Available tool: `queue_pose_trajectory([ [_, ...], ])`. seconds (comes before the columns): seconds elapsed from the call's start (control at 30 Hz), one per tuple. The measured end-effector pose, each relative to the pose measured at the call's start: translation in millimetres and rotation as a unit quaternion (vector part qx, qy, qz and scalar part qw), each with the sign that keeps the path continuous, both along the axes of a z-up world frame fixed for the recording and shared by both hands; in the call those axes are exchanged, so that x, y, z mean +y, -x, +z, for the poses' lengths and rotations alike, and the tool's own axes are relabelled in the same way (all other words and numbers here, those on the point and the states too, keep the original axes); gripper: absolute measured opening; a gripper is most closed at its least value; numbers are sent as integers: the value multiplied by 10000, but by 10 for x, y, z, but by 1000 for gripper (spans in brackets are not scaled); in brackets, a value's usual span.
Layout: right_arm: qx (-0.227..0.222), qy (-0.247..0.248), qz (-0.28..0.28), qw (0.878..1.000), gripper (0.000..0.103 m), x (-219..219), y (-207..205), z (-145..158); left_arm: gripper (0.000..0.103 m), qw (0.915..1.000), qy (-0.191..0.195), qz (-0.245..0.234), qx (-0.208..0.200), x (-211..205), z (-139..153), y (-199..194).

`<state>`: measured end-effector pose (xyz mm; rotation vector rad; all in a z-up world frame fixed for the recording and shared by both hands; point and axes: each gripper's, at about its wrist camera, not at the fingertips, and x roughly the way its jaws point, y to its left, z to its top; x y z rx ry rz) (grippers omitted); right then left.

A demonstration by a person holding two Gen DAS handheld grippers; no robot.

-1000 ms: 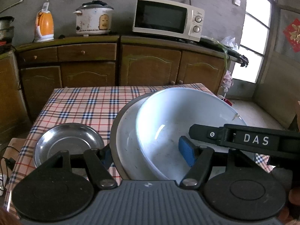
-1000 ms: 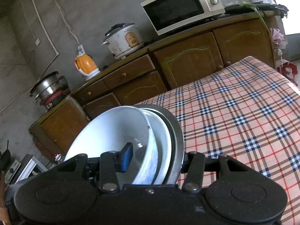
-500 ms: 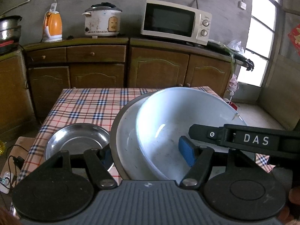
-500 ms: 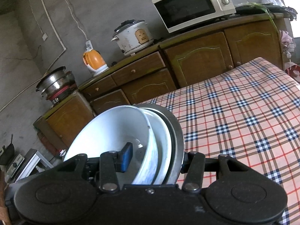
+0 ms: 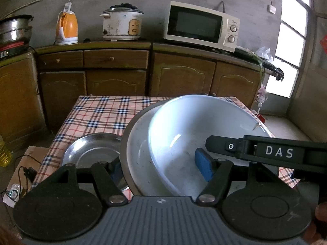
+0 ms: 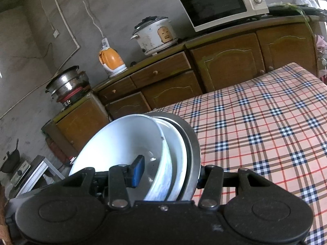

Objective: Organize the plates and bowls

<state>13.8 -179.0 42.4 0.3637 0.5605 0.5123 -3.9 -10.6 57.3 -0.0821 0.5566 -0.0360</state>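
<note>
Nested bowls (image 5: 184,134) between 2 grippers

The checked tablecloth (image 6: 265,122) is bare and open on the right side up to the far edge. On the left, 1 steel plate (image 5: 92,153) takes the near corner. Behind the table, wooden cabinets (image 5: 122,77) close the way.

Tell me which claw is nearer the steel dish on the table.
Left. The left claw grips the stack just beside the dish; the right claw grips the stack's opposite side, farther off.
</note>
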Motion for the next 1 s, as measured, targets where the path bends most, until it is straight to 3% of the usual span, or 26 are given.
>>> queue_pose_trajectory([
  [1.0,-14,229,562,9982,58,734,-64,-8,72,9986,144,505,29,551,-35,108],
])
